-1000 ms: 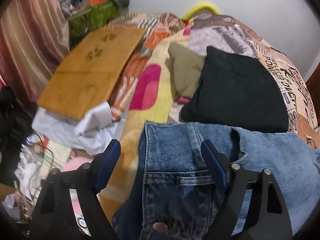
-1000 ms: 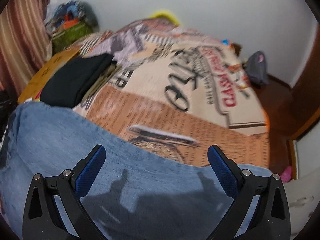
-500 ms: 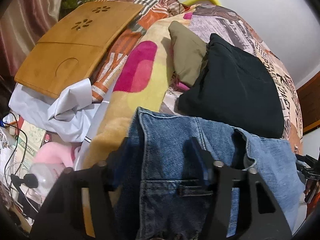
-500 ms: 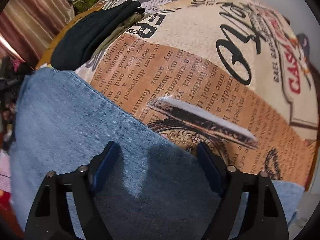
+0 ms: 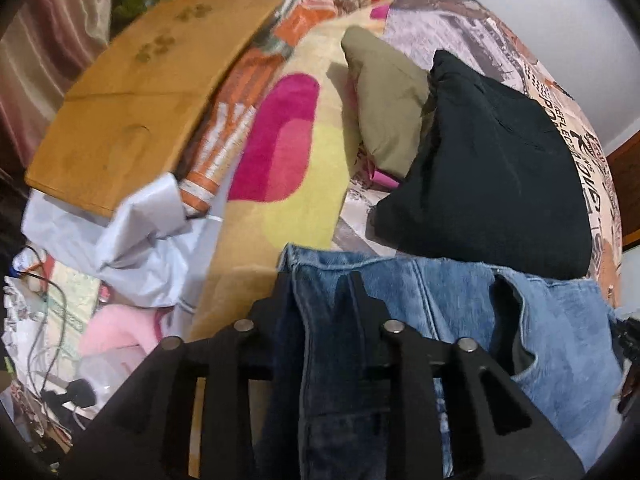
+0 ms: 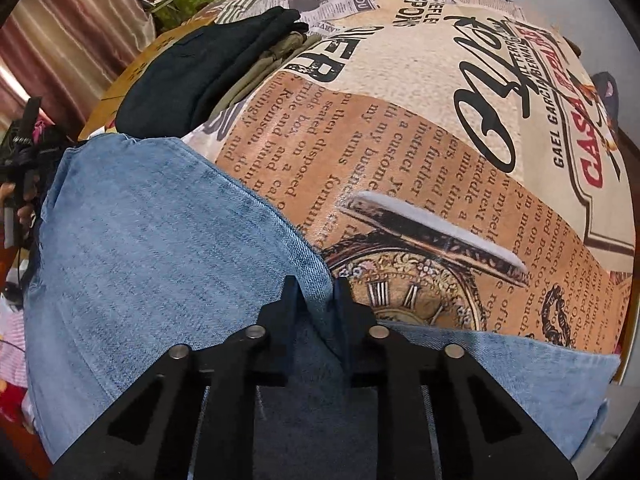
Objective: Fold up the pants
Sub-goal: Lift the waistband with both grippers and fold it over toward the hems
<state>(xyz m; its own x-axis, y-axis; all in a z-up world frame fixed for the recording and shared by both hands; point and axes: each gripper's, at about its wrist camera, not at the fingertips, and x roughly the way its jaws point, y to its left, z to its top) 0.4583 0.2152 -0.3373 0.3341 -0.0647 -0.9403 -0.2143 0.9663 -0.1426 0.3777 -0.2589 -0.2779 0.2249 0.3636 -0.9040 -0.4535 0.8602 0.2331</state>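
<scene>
Left gripper (image 5: 320,280) is clamping the jeans' (image 5: 460,300) stiff waistband at 6 o'clock; I'm pinching heavy, floppy denim edge with the right gripper (image 6: 316,292).

Item: blue denim jeans (image 5: 460,312), a faded light wash, darker along the seams and waistband.
Position: spread at the near edge of the bed (image 6: 400,160), on its newspaper-print cover.
Waist end: in the left wrist view, the waistband corner is bunched upright, with a dark opening in the fabric beside it.
Other edge: in the right wrist view, a hemmed edge runs diagonally across the cover, pinched into a raised ridge.
Surface: mostly flat, lightly rumpled.
Neighbour: the waist end lies just beside a folded black garment (image 5: 492,168).
</scene>
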